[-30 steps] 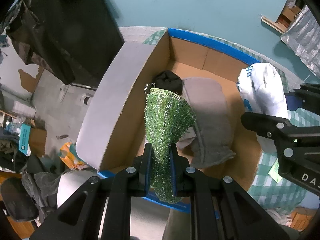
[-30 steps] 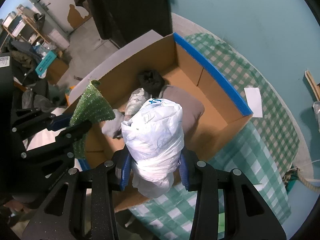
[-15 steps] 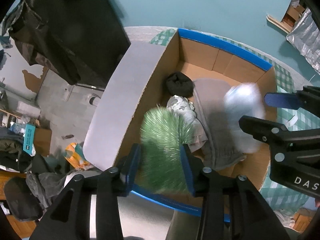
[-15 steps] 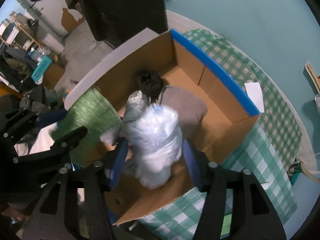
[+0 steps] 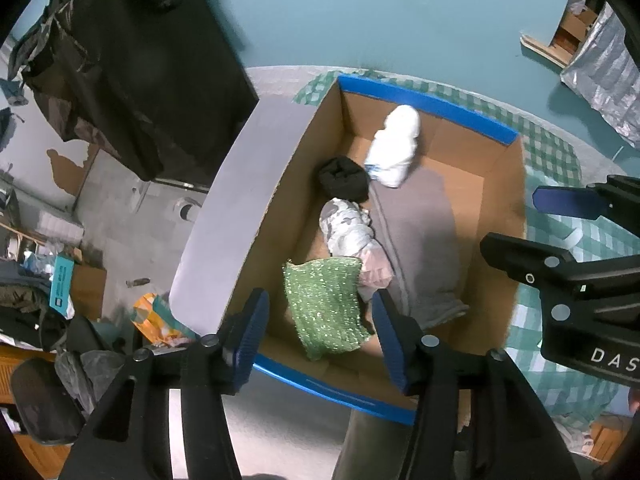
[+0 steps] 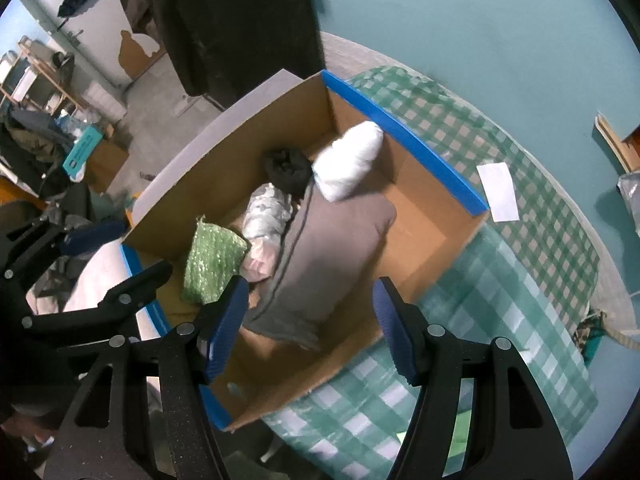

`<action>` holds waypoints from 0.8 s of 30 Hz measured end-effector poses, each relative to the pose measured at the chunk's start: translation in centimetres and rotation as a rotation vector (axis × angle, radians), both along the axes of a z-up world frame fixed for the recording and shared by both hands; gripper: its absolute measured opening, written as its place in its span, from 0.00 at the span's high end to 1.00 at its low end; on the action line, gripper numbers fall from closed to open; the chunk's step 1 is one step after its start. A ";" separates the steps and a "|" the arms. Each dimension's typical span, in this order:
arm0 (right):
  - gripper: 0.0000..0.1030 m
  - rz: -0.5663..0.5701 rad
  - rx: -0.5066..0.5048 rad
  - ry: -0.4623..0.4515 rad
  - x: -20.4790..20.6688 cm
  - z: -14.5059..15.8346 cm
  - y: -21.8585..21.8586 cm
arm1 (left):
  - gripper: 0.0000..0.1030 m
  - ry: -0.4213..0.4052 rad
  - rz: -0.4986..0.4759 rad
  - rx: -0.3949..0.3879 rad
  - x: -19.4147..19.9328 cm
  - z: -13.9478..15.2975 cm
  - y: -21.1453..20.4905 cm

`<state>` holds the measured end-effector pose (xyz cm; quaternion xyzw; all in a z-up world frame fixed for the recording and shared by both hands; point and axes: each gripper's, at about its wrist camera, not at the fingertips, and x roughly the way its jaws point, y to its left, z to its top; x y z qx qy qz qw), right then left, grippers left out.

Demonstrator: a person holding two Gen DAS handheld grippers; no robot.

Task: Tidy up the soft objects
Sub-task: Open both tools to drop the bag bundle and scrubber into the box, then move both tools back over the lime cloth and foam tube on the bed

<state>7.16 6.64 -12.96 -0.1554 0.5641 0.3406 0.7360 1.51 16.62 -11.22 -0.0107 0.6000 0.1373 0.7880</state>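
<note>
An open cardboard box (image 5: 496, 216) (image 6: 436, 240) with blue-taped flaps holds soft items. A green sparkly cloth (image 5: 326, 306) (image 6: 212, 260) lies at its near end. A white plastic bundle (image 5: 394, 146) (image 6: 348, 166) lies at the far end, by a black rolled item (image 5: 344, 180) (image 6: 286, 170), a patterned grey bundle (image 5: 346, 230) (image 6: 266, 214) and a grey garment (image 5: 420, 240) (image 6: 324, 256). My left gripper (image 5: 320, 334) is open and empty above the green cloth. My right gripper (image 6: 306, 328) is open and empty above the grey garment.
The box stands on a green checked tablecloth (image 6: 500, 280) (image 5: 556, 152). A white paper slip (image 6: 498, 192) lies on the cloth beyond the box. A dark garment (image 5: 132, 72) hangs behind on the left. Cluttered floor and shelves lie to the left.
Both grippers opened. The green cloth dropped from the left gripper and the white bundle from the right gripper into the box; both grippers now hover empty above it.
</note>
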 end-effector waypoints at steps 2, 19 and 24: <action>0.36 -0.005 0.004 -0.004 -0.1 0.3 -0.7 | 0.44 -0.007 -0.006 -0.001 -0.1 0.3 -0.4; 0.33 -0.110 -0.008 -0.008 -0.7 0.3 -8.4 | 0.39 -0.006 -0.112 0.003 -0.1 1.1 -6.0; 0.31 -0.144 -0.020 -0.004 -0.8 -0.1 -10.8 | 0.39 -0.005 -0.142 0.004 0.1 1.2 -7.8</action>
